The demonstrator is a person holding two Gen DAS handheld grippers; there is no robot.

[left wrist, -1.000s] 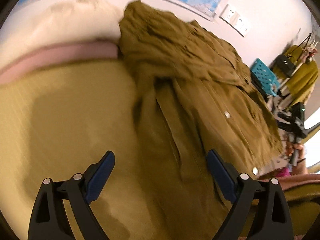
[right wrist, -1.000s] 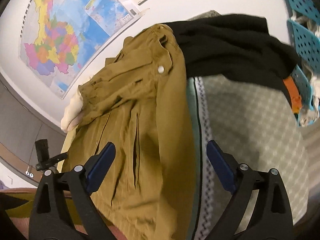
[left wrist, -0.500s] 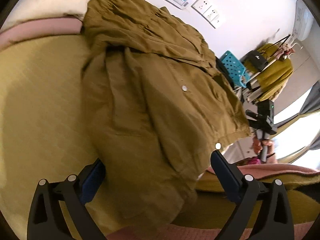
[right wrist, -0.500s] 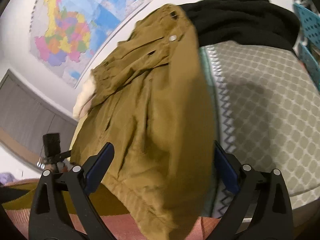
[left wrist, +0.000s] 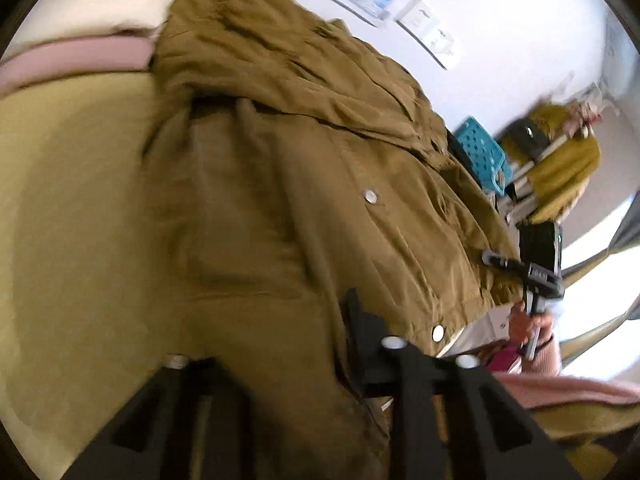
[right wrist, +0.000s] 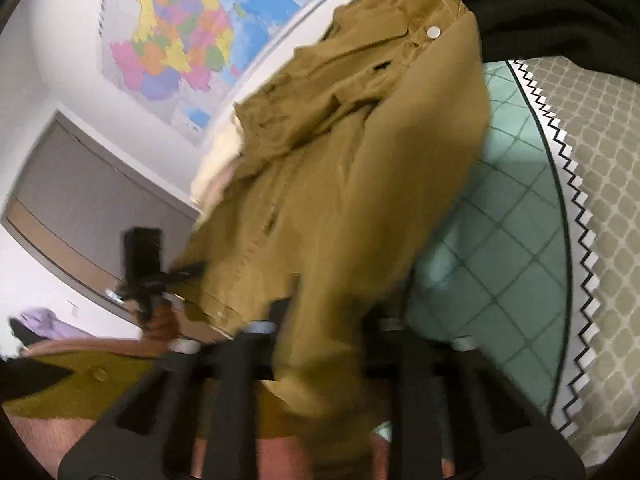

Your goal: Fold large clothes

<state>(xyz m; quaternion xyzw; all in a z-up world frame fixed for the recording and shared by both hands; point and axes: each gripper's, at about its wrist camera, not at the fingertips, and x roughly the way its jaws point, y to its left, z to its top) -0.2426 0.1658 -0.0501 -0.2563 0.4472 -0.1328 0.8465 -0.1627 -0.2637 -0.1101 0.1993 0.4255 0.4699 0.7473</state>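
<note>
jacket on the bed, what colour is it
Olive-brown jacket, with silver snap buttons; clearest in the left wrist view.

A second ago both tongs stood wide open over the olive jacket [left wrist: 304, 208]. Now the left tongs [left wrist: 280, 364] have just closed on the jacket's near hem, cloth bunched between the jaws. The right tongs [right wrist: 320, 332] have likewise just closed on the hem at the jacket's other near corner. Both views sit closer to the hem than before, and are blurred.
</note>
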